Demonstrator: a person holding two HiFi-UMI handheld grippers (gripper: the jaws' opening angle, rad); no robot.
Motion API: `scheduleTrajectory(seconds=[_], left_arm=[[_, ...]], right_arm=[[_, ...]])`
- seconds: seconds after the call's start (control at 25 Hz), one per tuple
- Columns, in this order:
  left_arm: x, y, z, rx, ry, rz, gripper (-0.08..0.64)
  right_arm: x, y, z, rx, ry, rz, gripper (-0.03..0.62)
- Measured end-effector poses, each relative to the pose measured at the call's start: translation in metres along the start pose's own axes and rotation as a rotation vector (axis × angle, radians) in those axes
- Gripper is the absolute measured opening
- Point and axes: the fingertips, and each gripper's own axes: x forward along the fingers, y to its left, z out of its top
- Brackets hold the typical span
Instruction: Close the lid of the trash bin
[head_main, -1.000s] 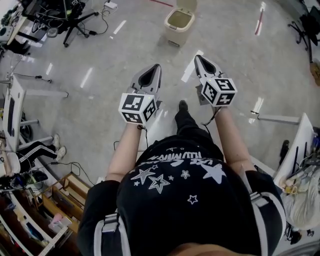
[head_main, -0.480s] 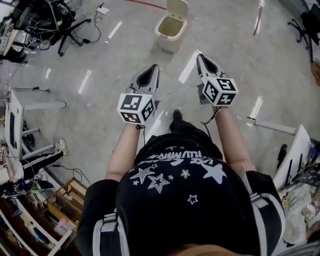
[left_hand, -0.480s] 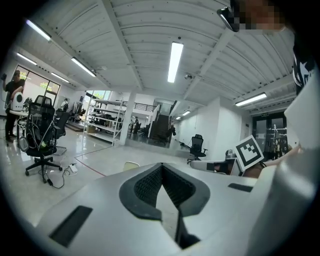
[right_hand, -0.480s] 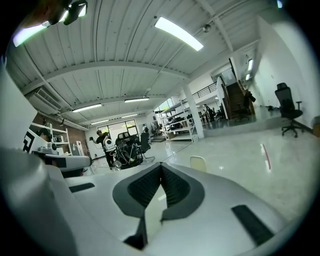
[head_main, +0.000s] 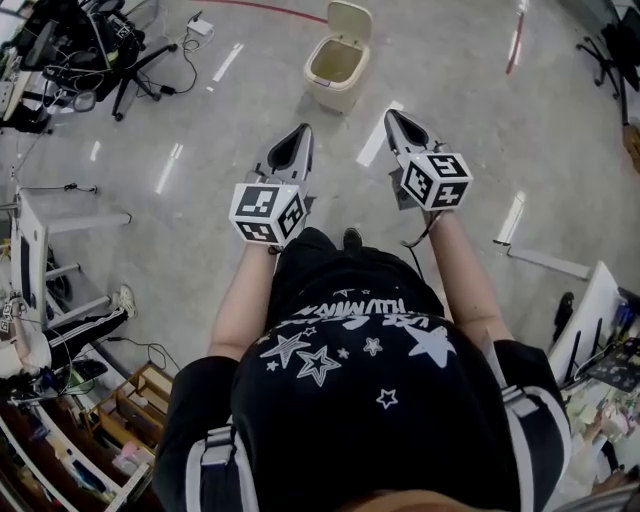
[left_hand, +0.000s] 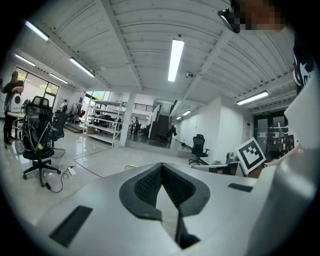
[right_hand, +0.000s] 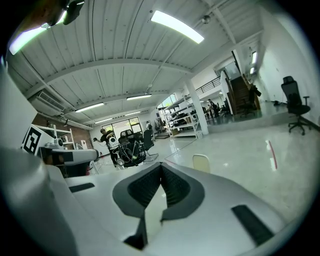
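Left gripper (head_main: 302, 131) pressed together, empty | my right gripper (head_main: 391, 114) likewise | trash bin (head_main: 334, 75) well ahead, lid (head_main: 350, 20) upright | closing not begun

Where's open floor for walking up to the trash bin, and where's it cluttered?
Bare floor runs from the left gripper and right gripper up to the trash bin, and on to its right. It is crowded at the far left, around the office chair with its cables.
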Motion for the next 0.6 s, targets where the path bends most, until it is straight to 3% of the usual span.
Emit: scheduleTrajectory(seconds=[0.28, 0.6], left_arm=[[0.031, 0.028, 0.006, -0.002, -0.009, -0.021, 0.011], [0.094, 0.073, 0.021, 0.01, 0.007, -0.107, 0.011]], right_arm=[[0.029, -0.01, 0.01, -0.014, 0.013, -0.025, 0.006], [0.084, -0.035, 0.035, 0.004, -0.01, -0.102, 0.006]])
